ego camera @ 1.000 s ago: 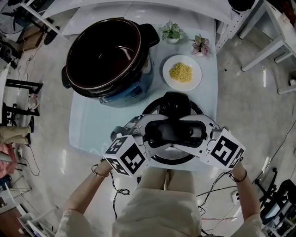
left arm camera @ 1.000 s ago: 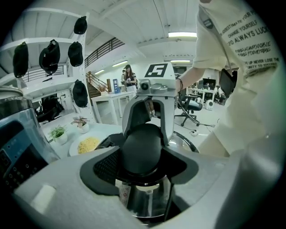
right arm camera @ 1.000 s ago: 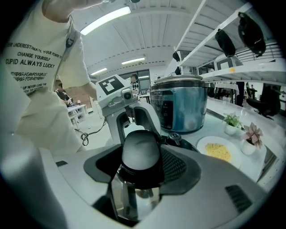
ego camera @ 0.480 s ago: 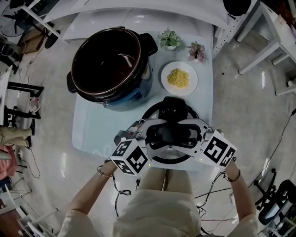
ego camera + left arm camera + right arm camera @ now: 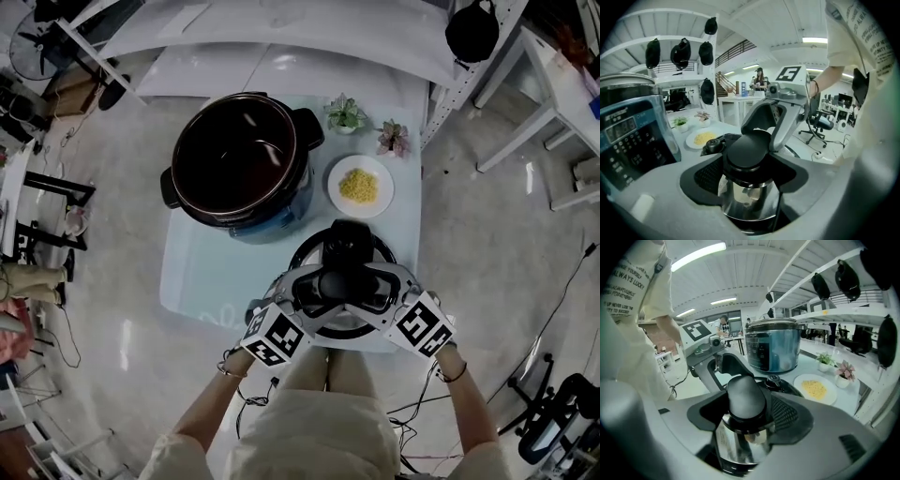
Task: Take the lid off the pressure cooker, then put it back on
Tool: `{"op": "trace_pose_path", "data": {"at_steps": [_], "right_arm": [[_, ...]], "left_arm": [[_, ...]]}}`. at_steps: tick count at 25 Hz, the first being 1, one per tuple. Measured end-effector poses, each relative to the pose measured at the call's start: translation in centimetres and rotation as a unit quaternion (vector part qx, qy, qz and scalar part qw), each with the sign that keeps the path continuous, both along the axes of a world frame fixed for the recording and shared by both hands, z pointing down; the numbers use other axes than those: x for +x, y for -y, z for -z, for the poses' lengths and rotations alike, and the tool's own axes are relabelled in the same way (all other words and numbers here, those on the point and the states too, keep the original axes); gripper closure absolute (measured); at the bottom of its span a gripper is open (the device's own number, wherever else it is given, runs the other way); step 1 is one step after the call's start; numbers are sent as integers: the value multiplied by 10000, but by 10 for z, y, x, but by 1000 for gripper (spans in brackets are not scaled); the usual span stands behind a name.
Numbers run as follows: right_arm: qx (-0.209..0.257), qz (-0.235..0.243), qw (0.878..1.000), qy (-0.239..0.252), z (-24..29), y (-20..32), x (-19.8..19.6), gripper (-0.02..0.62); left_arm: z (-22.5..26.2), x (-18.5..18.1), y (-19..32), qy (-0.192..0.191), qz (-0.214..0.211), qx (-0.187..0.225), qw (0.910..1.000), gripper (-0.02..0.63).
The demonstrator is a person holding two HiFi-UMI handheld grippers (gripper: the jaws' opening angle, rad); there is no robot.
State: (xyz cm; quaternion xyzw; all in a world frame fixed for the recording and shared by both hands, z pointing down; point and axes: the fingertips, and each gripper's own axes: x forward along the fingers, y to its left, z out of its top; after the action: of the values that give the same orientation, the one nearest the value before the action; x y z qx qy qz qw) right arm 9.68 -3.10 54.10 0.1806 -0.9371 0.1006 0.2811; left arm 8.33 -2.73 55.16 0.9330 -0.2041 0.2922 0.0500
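Pressure cooker (image 5: 274,217) stands open on the worktop (image 5: 206,272); its lid (image 5: 349,240) lies nearer the person; left tool (image 5: 302,292) and right tool (image 5: 392,292), both wide, bracket the knob (image 5: 746,154); likely next: close, lift, carry it back onto the cooker.

Head view: from high above, steeply down on whole table (image 5: 197,272), lid (image 5: 349,242) at near edge. Left gripper view: very close on lid handle (image 5: 747,150), from left facing right. Right gripper view: same lid handle, equally close, from right facing left. Shared by all three: lid, plate (image 5: 360,186), cooker (image 5: 242,159)
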Motion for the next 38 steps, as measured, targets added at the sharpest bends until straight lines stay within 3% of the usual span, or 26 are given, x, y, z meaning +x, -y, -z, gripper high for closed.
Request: {"op": "trace_pose_path", "data": {"at_steps": [8, 11, 16, 22, 33, 38], "right_arm": [[219, -1237, 9900, 647, 34, 10, 13, 324], [316, -1471, 9859, 739, 48, 14, 20, 396], [629, -1897, 9769, 764, 73, 20, 37, 568], [686, -2176, 9682, 1026, 94, 19, 51, 583], [831, -2506, 9551, 1346, 123, 12, 70, 589], [934, -2824, 9428, 1506, 137, 5, 84, 589]], "left_arm": [[32, -14, -1, -505, 1112, -216, 9923, 313], [51, -18, 3, -710, 1462, -101, 9867, 334], [79, -25, 9, -842, 1824, 117, 9795, 466], [102, -42, 13, -946, 2350, 331, 9668, 552], [132, -69, 5, -1138, 2853, 565, 9500, 574], [141, -78, -4, -1268, 2973, 645, 9441, 578]]}}
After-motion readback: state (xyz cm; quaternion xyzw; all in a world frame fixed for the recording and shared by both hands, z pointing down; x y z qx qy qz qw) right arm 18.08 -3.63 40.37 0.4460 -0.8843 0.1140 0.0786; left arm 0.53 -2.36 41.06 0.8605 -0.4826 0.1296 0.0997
